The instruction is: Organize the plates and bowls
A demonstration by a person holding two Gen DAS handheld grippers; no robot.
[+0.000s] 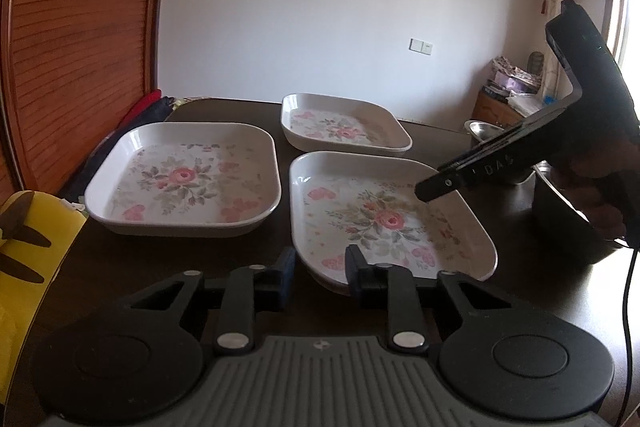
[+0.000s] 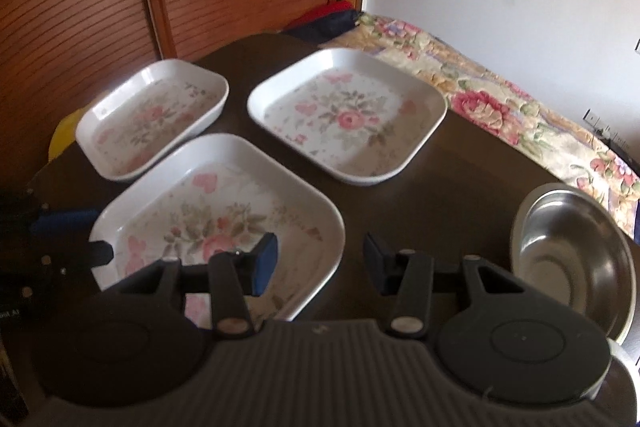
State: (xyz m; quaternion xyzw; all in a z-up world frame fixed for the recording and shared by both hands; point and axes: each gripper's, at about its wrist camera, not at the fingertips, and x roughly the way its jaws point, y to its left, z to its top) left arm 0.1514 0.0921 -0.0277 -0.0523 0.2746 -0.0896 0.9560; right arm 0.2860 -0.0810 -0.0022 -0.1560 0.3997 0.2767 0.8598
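Left wrist view: three square floral plates on dark table (image 1: pixel 120 267), none stacked. Near plate (image 1: pixel 352 211) at lower centre, left plate (image 1: pixel 184 179) at centre left, far plate (image 1: pixel 344 127) above centre. Narrow strips of bare table between all three, no rims touching. Left gripper (image 1: pixel 321 267) at bottom centre, fingers spread, straddling near plate's closest corner: rim between the pads, one pad outside, one over the plate floor, no visible press on either side. Right gripper entering from right edge of this frame, tip hanging over near plate's right rim, clear of it. Yellow object (image 1: pixel 36 239) at lower left edge, louvred wooden door (image 1: pixel 80 47) filling upper left, both close to the left plate's outer side, so little room there. Right wrist view: right gripper (image 2: pixel 320 255) at lower centre, fingers spread wide, nothing pinched; near plate's right corner under left finger, bare table under right finger. Left gripper's fingers visible at centre left on either side of same plate's rim. Steel bowl (image 2: pixel 572 259) at lower right, well apart from plates. Widest open table in frame centre-right, between plates and bowl. Floral cloth (image 2: pixel 500 99) bounding table edge from top centre to right edge.
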